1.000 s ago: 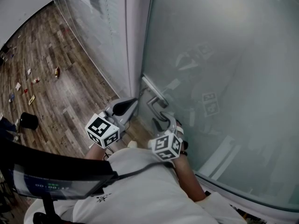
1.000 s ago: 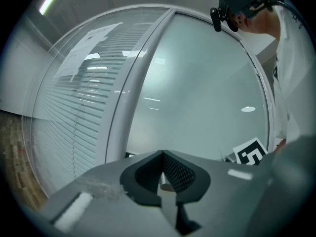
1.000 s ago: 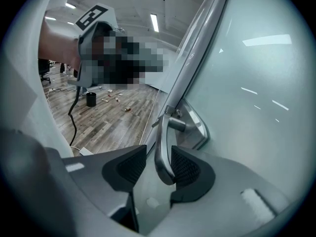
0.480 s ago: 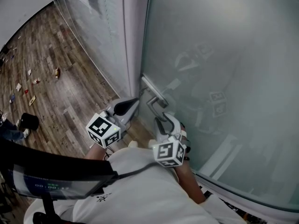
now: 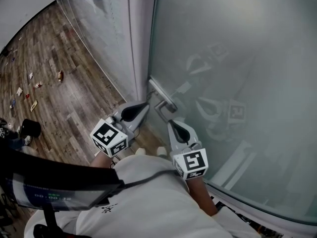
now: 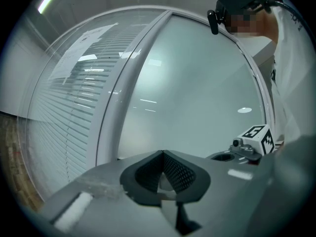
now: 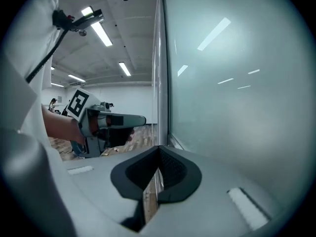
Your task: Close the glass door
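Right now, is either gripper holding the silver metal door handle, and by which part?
Nothing is held. The right gripper, jaws just closed, is empty, near the silver metal door handle; the left gripper is shut, empty.

On the wood floor the small bits are too tiny to name. The glass door (frosted) blurs whatever lies behind.

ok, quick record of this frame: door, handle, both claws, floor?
door: frosted glass door, its edge appears to meet the white frame
handle: metal lever handle, nothing gripping it
left: left claw shut, empty, tip near the frame, beside the handle
right: right claw shut, jaws just closed with nothing between them, close below the handle
floor: wood floor, small items scattered at far left
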`<state>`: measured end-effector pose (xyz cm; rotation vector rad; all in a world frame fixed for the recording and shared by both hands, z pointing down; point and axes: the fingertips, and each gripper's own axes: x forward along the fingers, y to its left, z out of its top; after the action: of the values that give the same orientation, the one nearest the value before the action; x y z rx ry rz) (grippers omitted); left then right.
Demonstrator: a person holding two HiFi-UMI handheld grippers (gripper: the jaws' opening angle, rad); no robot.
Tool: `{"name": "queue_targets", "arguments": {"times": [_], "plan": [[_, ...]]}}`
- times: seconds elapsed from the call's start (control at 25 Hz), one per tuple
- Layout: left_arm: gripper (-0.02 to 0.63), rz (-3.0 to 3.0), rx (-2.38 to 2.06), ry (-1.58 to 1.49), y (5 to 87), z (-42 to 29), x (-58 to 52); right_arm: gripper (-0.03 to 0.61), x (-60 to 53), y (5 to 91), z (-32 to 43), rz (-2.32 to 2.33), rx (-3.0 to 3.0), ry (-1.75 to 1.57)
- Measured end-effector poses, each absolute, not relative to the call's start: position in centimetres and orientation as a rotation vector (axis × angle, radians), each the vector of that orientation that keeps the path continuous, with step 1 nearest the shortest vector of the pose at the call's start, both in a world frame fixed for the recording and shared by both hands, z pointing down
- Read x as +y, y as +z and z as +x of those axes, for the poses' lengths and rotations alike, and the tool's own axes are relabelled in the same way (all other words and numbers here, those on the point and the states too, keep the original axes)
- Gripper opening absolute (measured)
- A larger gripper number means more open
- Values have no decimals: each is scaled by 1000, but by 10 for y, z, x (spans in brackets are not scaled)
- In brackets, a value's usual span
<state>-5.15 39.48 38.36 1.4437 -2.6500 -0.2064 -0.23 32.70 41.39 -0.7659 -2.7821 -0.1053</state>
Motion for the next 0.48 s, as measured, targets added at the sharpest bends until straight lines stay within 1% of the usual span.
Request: {"name": "queue_targets", "arguments": {"times": [0.48], "plan": [[5, 1452, -2647, -211, 385, -52, 395, 8, 325, 416, -2, -734, -2783, -151]]}}
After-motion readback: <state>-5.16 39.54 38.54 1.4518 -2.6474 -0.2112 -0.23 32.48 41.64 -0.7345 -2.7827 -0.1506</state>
